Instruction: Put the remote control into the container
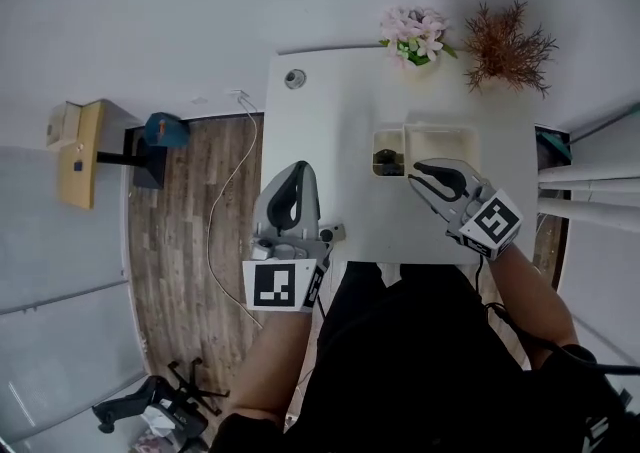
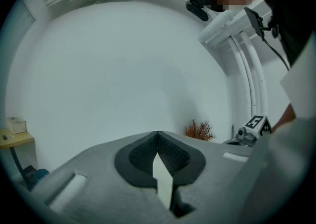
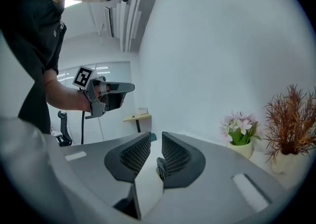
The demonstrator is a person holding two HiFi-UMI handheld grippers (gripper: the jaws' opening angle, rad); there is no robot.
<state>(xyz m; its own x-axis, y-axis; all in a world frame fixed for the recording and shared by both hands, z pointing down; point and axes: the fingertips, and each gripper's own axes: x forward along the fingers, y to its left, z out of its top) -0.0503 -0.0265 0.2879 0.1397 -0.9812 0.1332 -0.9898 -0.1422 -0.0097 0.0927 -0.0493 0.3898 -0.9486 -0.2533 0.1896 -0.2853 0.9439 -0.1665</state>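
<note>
left gripper (image 1: 297, 170) clenched empty, right gripper (image 1: 421, 174) parted around nothing, remote control (image 1: 389, 162) lying in the white container's (image 1: 446, 129) left compartment.

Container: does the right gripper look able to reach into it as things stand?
Probably yes. The right gripper hangs at the near edge of the container, jaws slightly apart and empty, with nothing in the way. A dark thing lies in its left compartment.
</note>
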